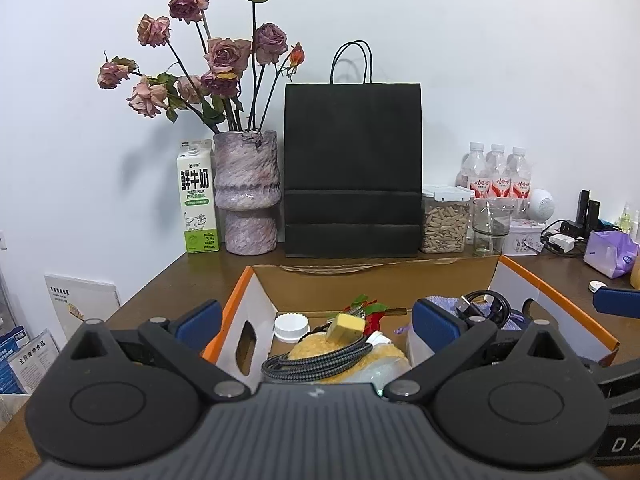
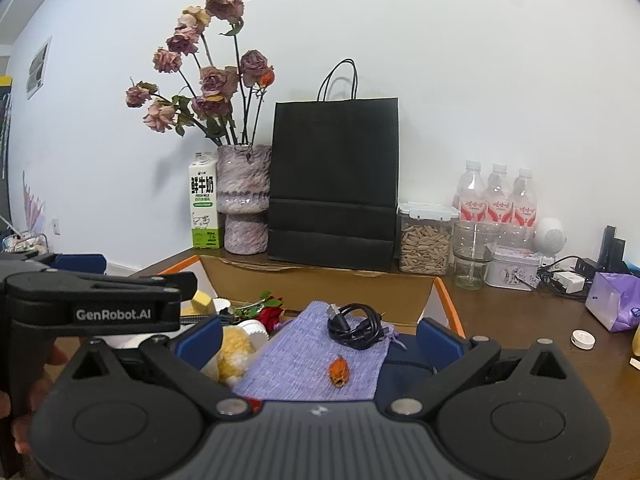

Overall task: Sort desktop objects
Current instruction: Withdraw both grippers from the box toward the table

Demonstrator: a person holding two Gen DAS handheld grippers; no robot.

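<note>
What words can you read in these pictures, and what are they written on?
"鲜牛奶" and "FRESH MILK": milk carton.
"GenRobot.AI": side of left gripper.
"DA", cut off: right gripper's side.
Water bottles labels, tin, leaflets: too blurred.

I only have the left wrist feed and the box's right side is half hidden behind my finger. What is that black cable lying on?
Observer: The black cable lies coiled on a purple knitted cloth in the box.
Operator: Anything else on that cloth?
Observer: Yes, a small orange object, nearer the right gripper than the cable.
Operator: Is the right gripper holding anything?
Observer: No, its jaws are open and empty, above the cloth.
</note>
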